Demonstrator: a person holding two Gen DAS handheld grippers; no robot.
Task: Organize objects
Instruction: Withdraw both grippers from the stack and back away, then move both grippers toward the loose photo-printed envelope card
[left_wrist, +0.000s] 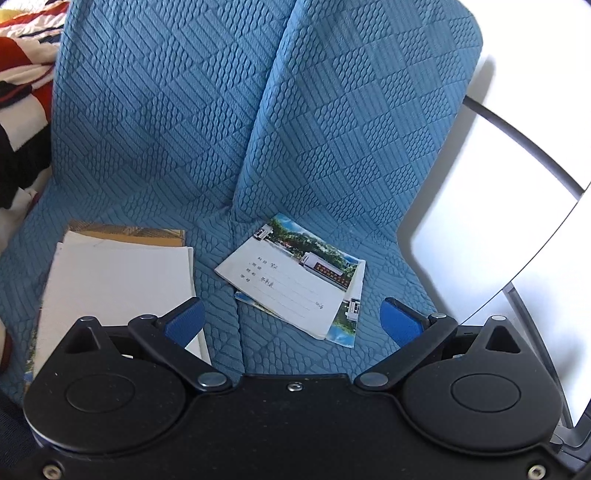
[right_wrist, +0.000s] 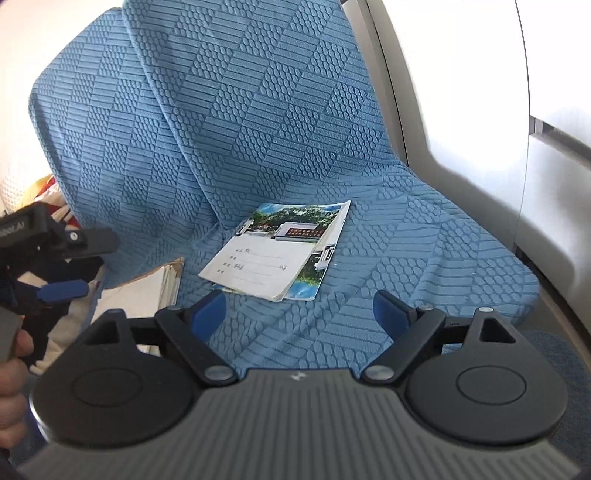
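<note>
Two thin notebooks with a photo cover (left_wrist: 295, 280) (right_wrist: 277, 251) lie stacked and skewed on the blue quilted seat cover (left_wrist: 207, 147) (right_wrist: 258, 110). To their left lies a pile of white papers on a brown-edged book (left_wrist: 118, 280) (right_wrist: 147, 291). My left gripper (left_wrist: 293, 319) hangs open just in front of the notebooks, its left pad over the paper pile's corner. My right gripper (right_wrist: 301, 310) is open too, a little short of the notebooks, with nothing between its blue pads. The left gripper (right_wrist: 62, 266) shows at the left edge of the right wrist view.
A striped red, white and black cloth (left_wrist: 22, 74) lies at the far left. A white and grey wall panel (left_wrist: 517, 221) (right_wrist: 480, 129) borders the seat on the right. A hand (right_wrist: 11, 369) shows at the lower left of the right wrist view.
</note>
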